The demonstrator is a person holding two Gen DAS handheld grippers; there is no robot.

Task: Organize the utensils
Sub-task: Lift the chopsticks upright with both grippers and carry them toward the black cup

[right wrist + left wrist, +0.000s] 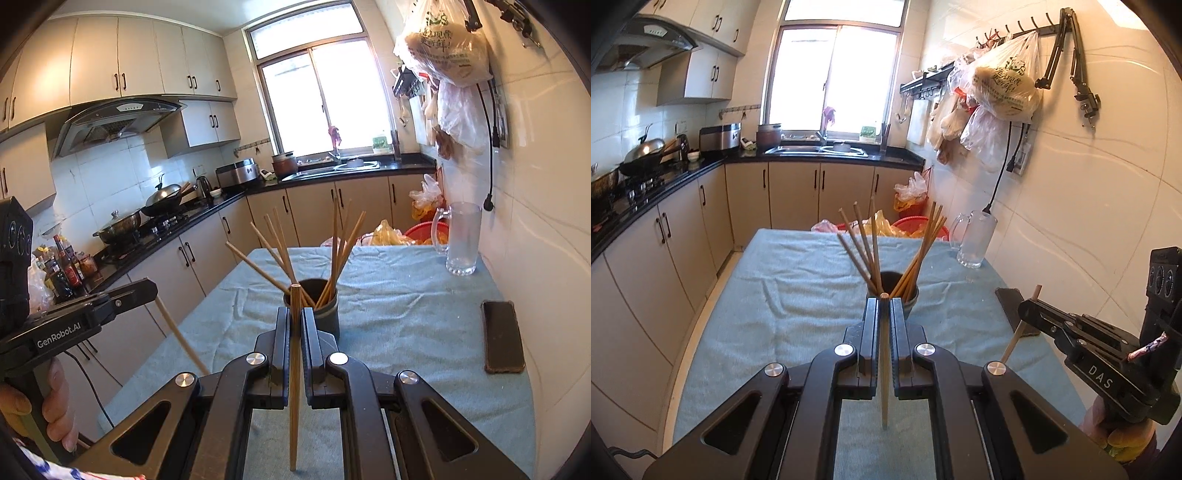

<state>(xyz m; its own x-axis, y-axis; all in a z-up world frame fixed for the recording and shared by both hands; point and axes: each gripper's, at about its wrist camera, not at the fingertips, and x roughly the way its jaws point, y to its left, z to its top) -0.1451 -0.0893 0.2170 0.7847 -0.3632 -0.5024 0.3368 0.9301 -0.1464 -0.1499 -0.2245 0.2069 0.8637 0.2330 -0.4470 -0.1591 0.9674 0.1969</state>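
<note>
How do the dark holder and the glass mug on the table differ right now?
The dark holder is opaque and handleless; the glass mug is clear with a side handle. The holder has chopsticks fanning out of it; nothing shows in the mug. The holder stands mid-table; the mug stands at the far corner by the wall. Both stand upright on the blue cloth.

Chopsticks [884,369]: pale wood, matt, showing fine grain. Holder cup [325,310]: dark, dull-looking plastic. Table cloth [798,288]: blue towelling, wrinkling, rough. Mug [461,240]: clear glass, gleaming. Phone [502,336]: glossy black screen. Countertop [683,177]: polished black stone, reflecting light.
</note>
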